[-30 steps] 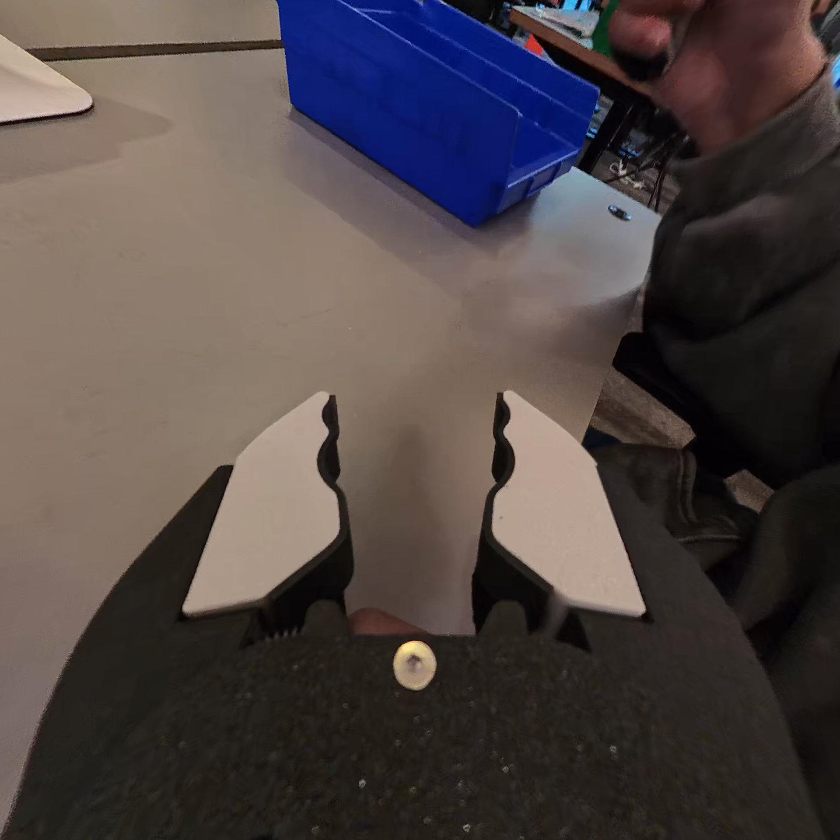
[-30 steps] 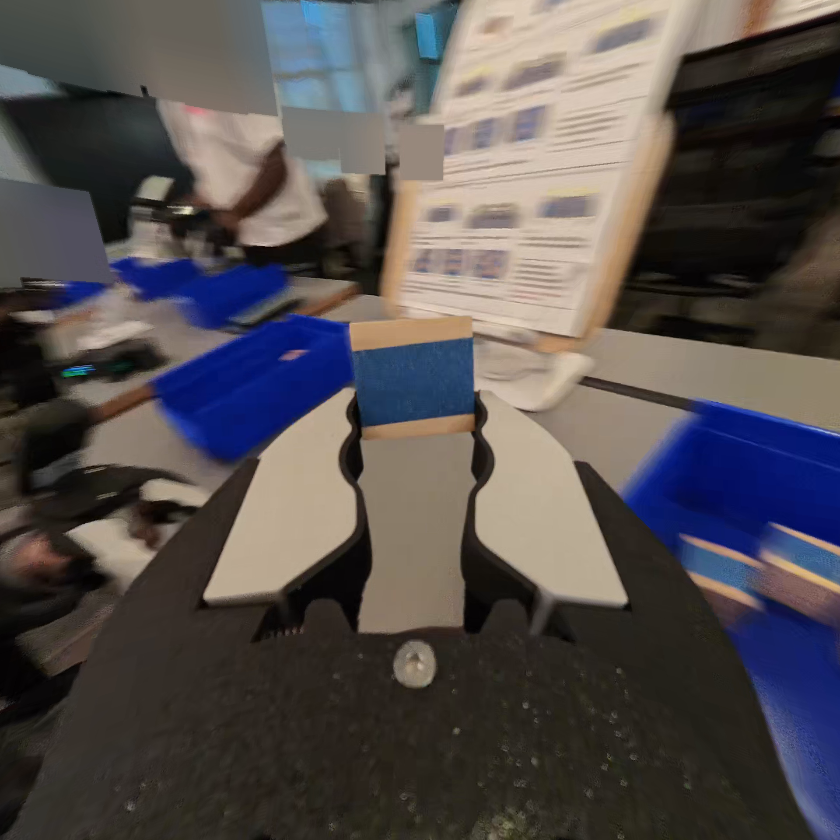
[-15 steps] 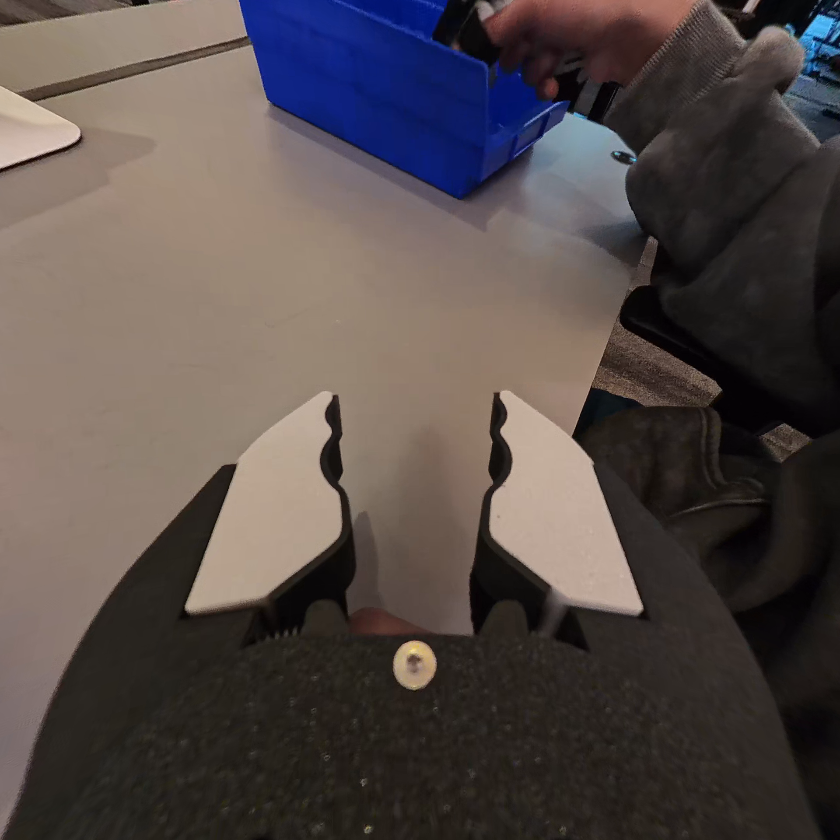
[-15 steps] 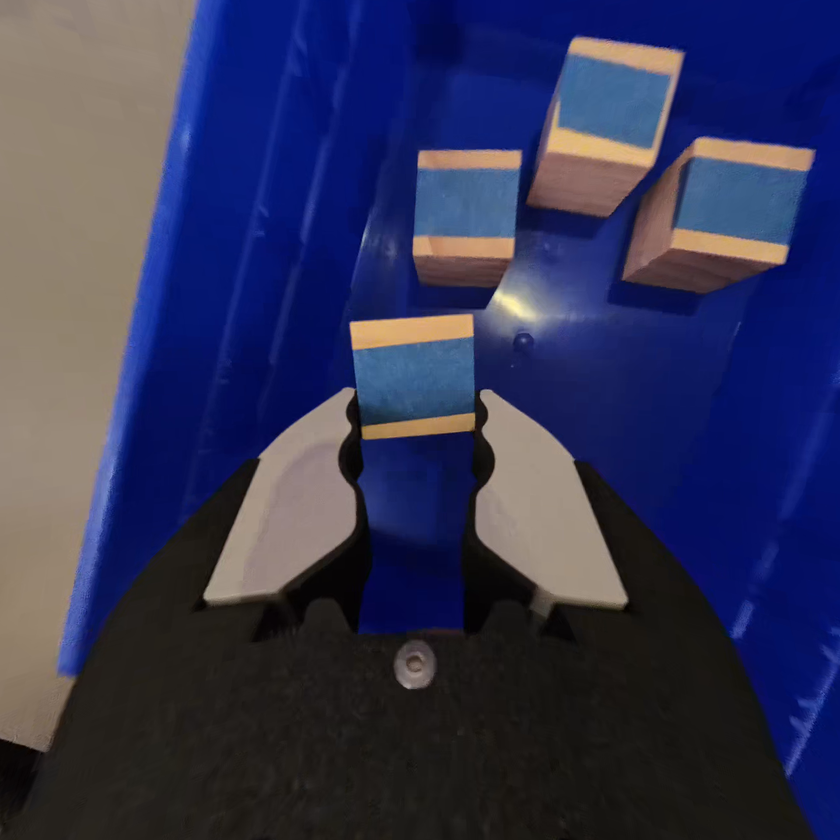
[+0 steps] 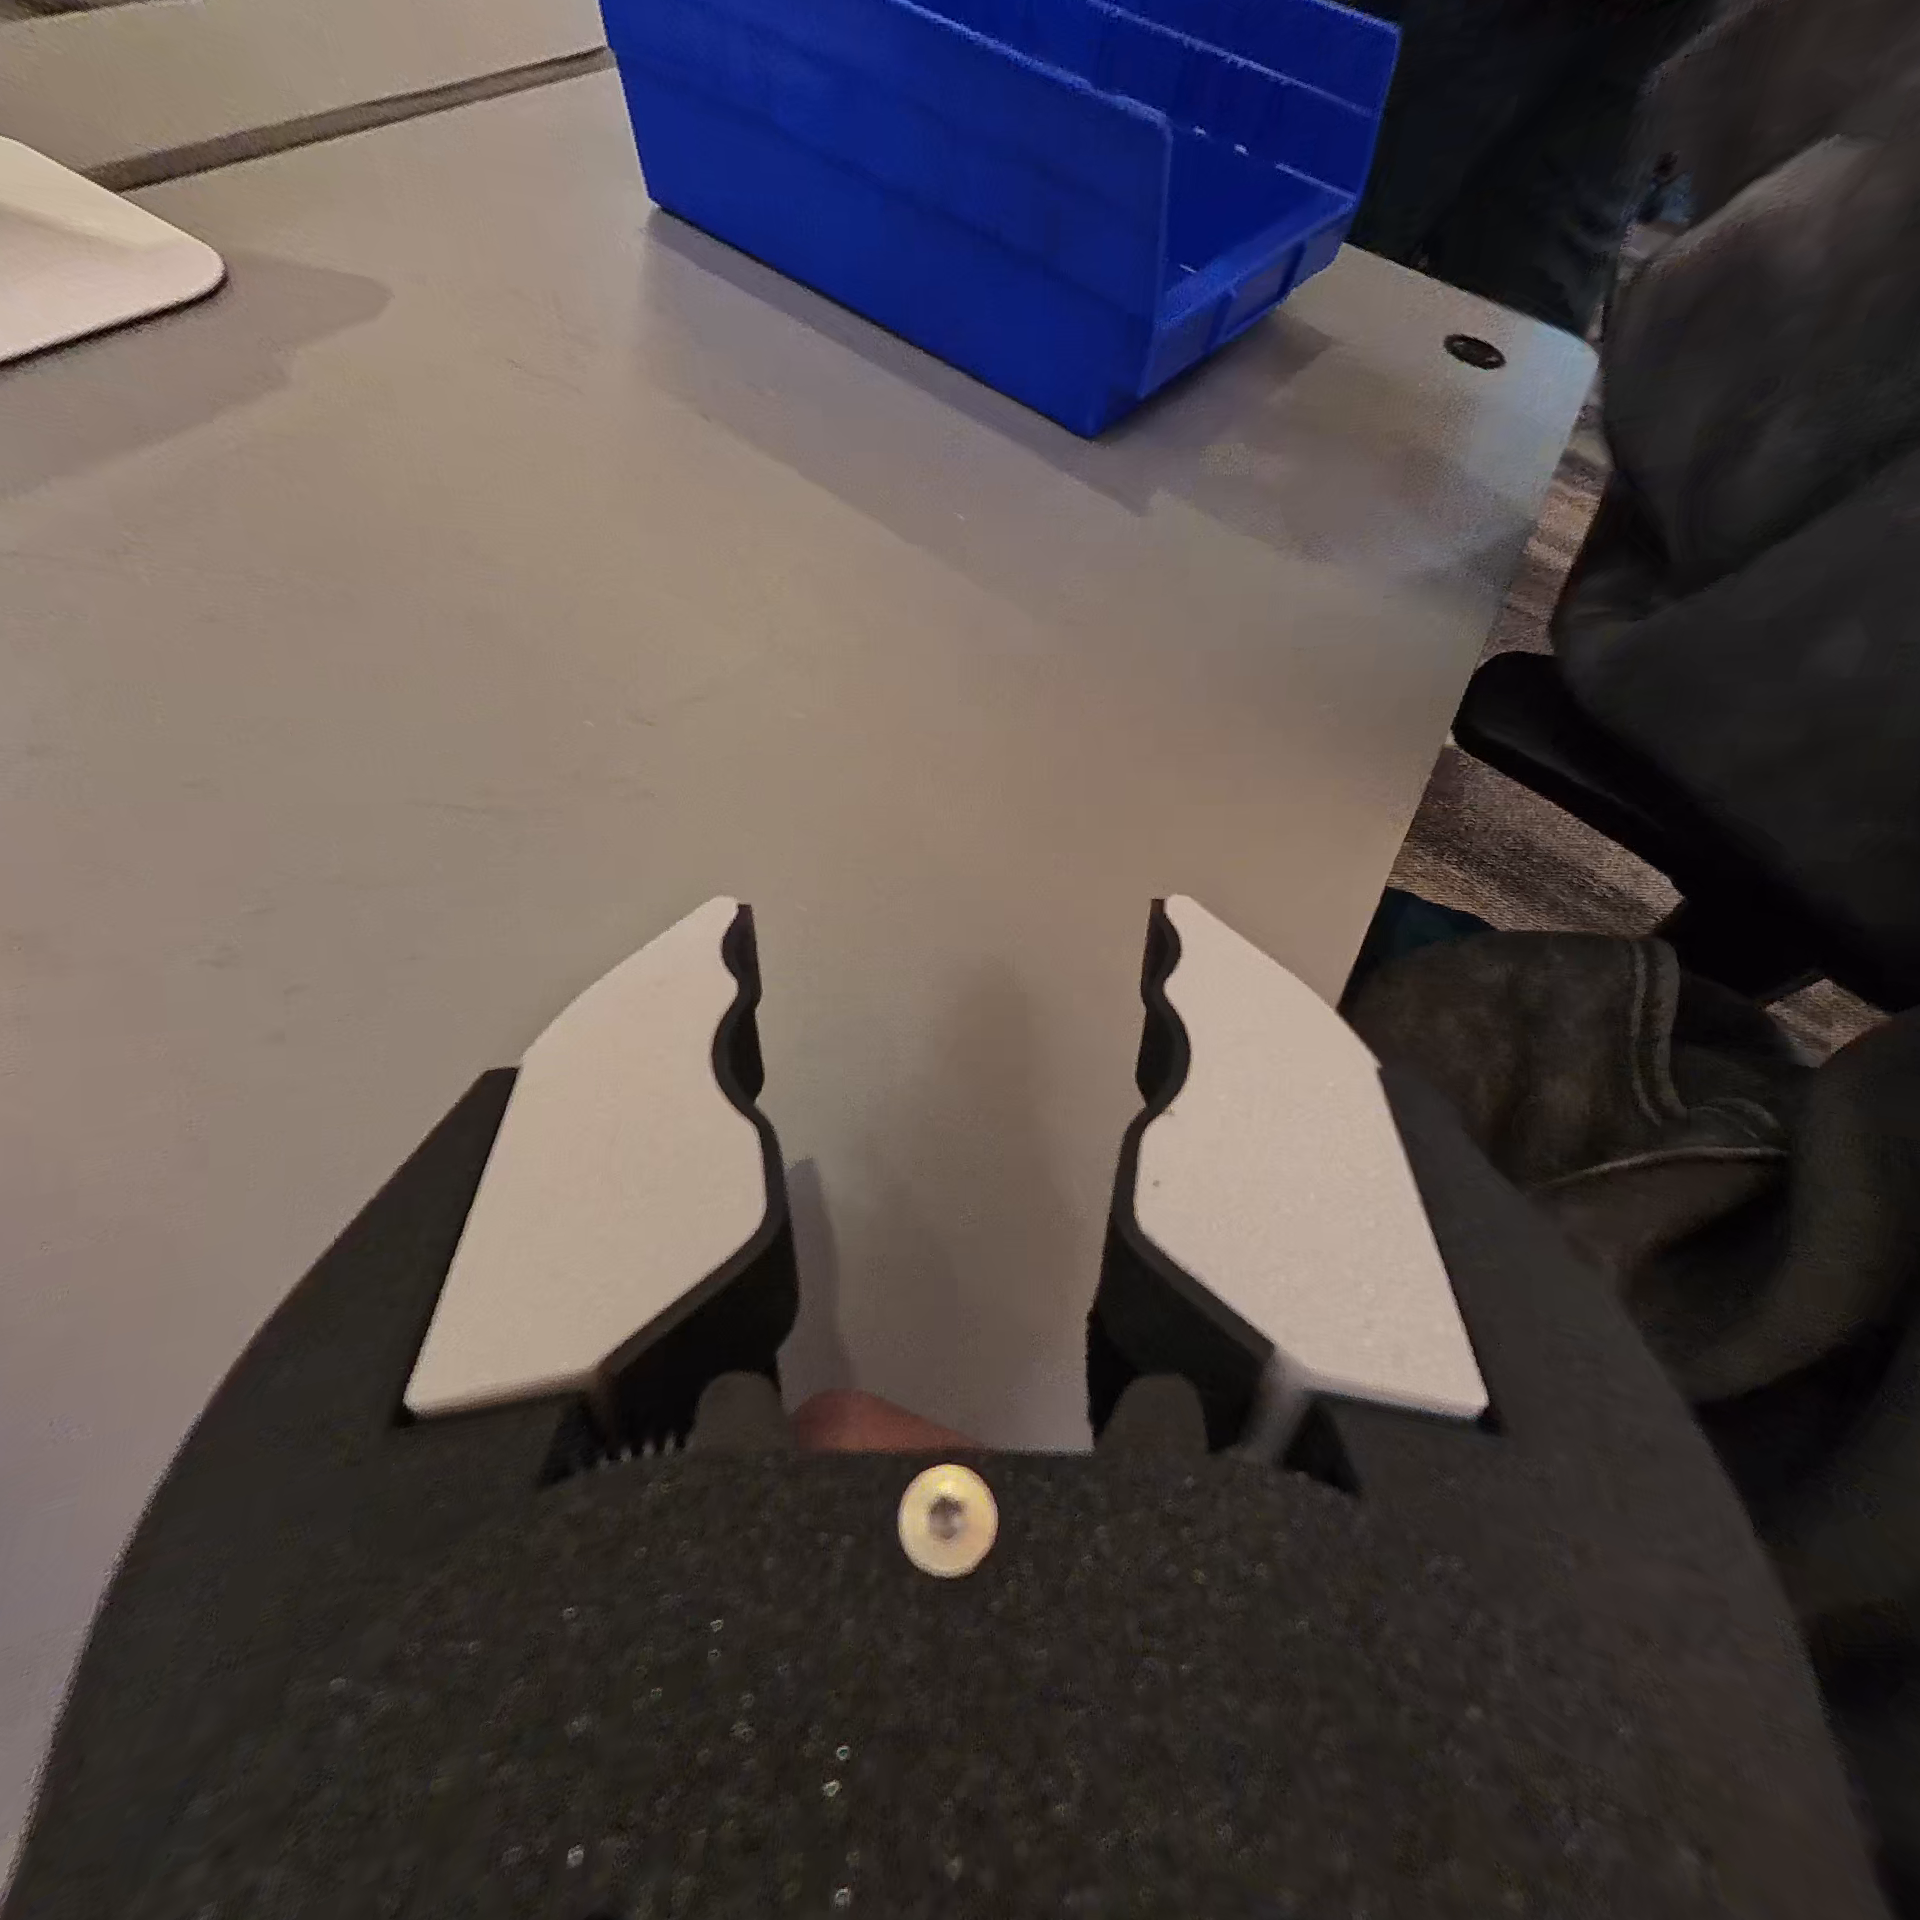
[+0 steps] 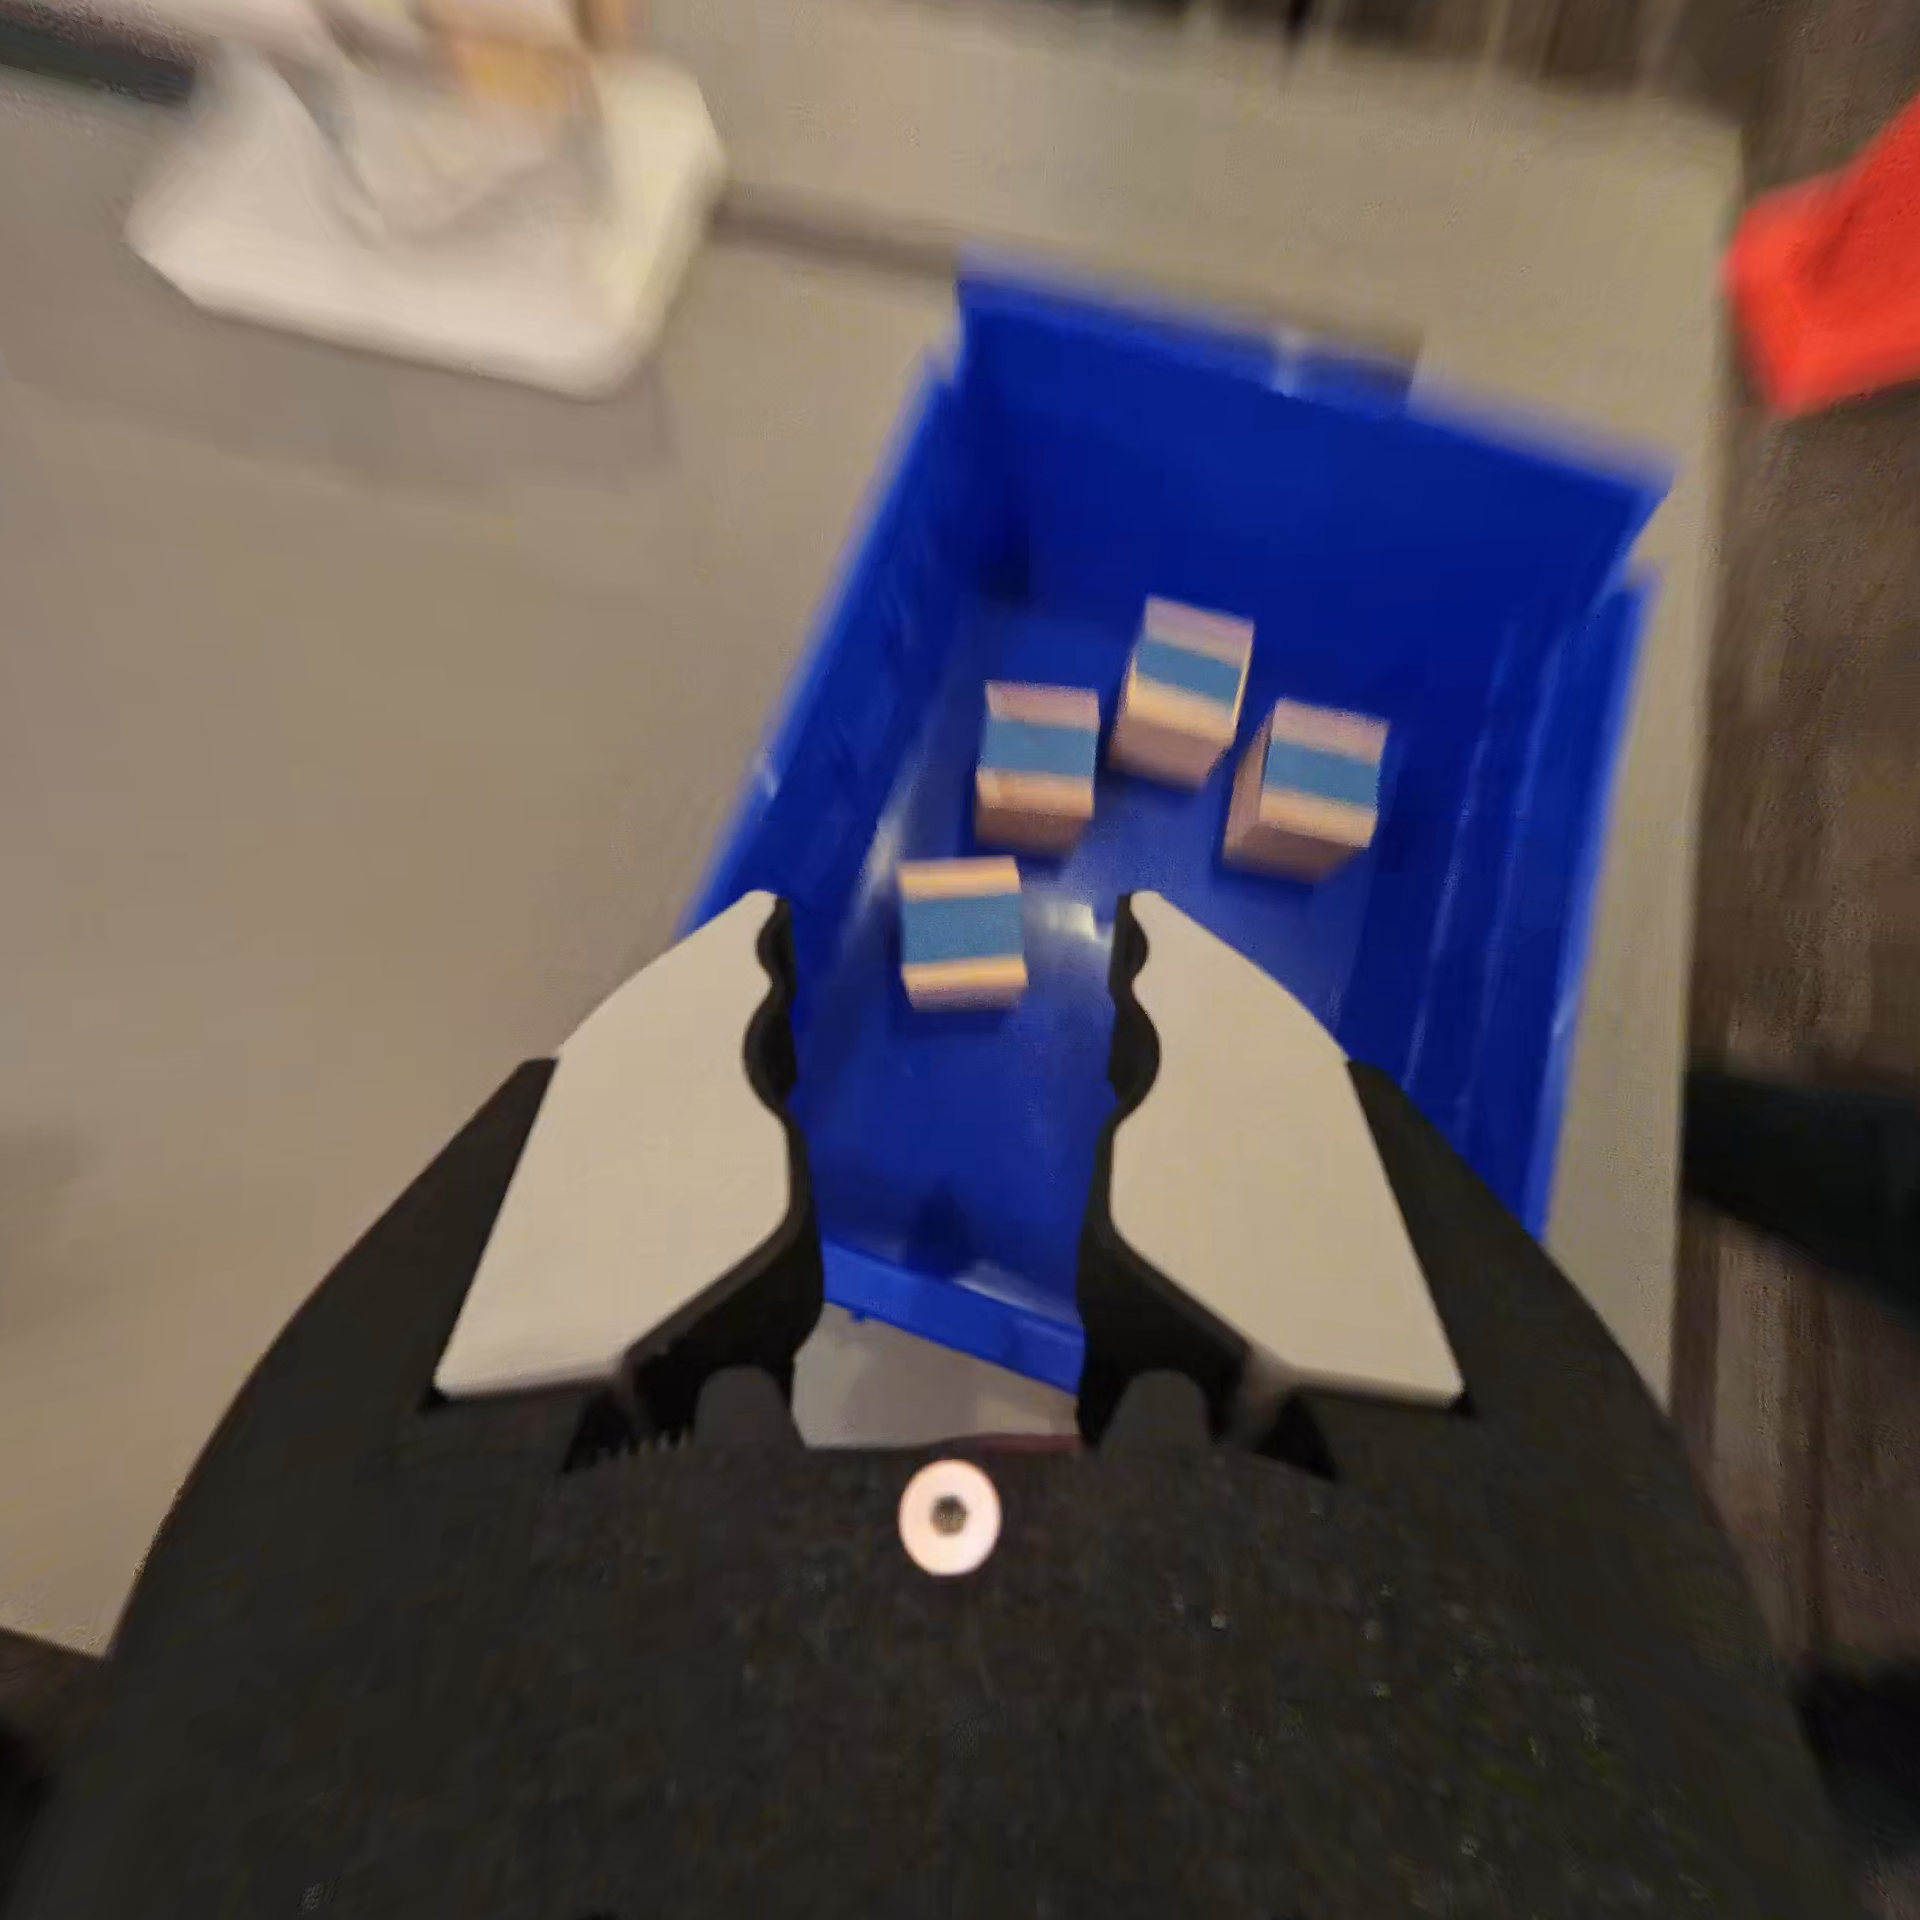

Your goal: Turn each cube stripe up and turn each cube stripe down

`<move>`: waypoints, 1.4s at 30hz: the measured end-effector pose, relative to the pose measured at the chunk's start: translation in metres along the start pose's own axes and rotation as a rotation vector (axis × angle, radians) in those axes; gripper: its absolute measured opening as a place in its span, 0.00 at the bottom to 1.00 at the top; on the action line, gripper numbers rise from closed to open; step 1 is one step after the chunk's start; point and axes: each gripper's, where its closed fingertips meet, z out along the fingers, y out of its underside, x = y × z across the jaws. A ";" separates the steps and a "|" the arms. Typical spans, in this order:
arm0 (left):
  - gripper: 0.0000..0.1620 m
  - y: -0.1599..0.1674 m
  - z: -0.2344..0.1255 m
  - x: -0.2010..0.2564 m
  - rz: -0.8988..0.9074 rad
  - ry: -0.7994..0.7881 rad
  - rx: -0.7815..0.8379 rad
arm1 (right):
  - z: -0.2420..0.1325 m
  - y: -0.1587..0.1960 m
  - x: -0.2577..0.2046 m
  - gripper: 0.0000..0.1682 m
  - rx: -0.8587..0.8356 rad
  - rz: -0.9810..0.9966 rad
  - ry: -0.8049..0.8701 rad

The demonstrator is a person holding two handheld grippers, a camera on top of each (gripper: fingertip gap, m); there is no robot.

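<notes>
So the left gripper (image 5: 948, 914) sits spread and empty, low over bare grey tabletop (image 5: 436, 644), with the blue bin (image 5: 935, 239) off at 12 o'clock and doing nothing for now. The right gripper (image 6: 951, 914) is spread too, holding nothing, up above the bin's open end.

All four cubes sit on the bin floor, stripe up: near cube (image 6: 961, 933) at about 11 o'clock from the right fingertips, then left cube (image 6: 1037, 767), back cube (image 6: 1184, 694) and right cube (image 6: 1307, 788) bunched at 12 to 1 o'clock.

What could go wrong, I reckon: those three are packed close, so a finger going down beside one could shove its neighbour or tip it. The near cube is close to the bin's left wall (image 6: 831, 727), so a finger might jam on that side. A pinch landing off-centre could let a cube twist mid-turn.

Hard to tell: the right view is smeared with motion blur, so I can't say whether the bunched cubes touch. From the left view the wall hides the bin's inside completely, cubes included. Side and bottom faces of the cubes are mostly unseen.
</notes>
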 end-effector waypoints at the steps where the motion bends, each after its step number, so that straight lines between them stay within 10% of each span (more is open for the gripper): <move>1: 0.43 0.000 0.000 -0.001 0.001 -0.004 0.001 | -0.027 -0.022 -0.015 0.34 0.143 -0.037 -0.033; 7: 0.43 0.006 0.003 -0.005 -0.036 -0.013 -0.025 | -0.097 -0.019 -0.202 0.33 0.705 -0.115 -0.673; 14: 0.44 -0.023 -0.018 0.012 -0.072 0.123 0.097 | -0.036 0.073 -0.319 0.34 0.481 -0.261 -0.871; 19: 0.41 -0.087 -0.105 -0.033 0.055 -0.042 0.187 | -0.032 0.086 -0.329 0.34 0.448 -0.302 -0.882; 24: 0.36 -0.101 -0.158 -0.161 0.294 -0.368 -0.111 | -0.034 0.085 -0.317 0.32 0.432 -0.236 -0.912; 32: 0.37 -0.018 -0.121 -0.322 0.441 -0.228 -0.730 | -0.024 0.083 -0.303 0.31 0.402 -0.167 -0.924; 42: 0.39 0.016 -0.066 -0.399 0.345 -0.092 -0.882 | -0.008 0.092 -0.311 0.31 0.318 -0.170 -0.945</move>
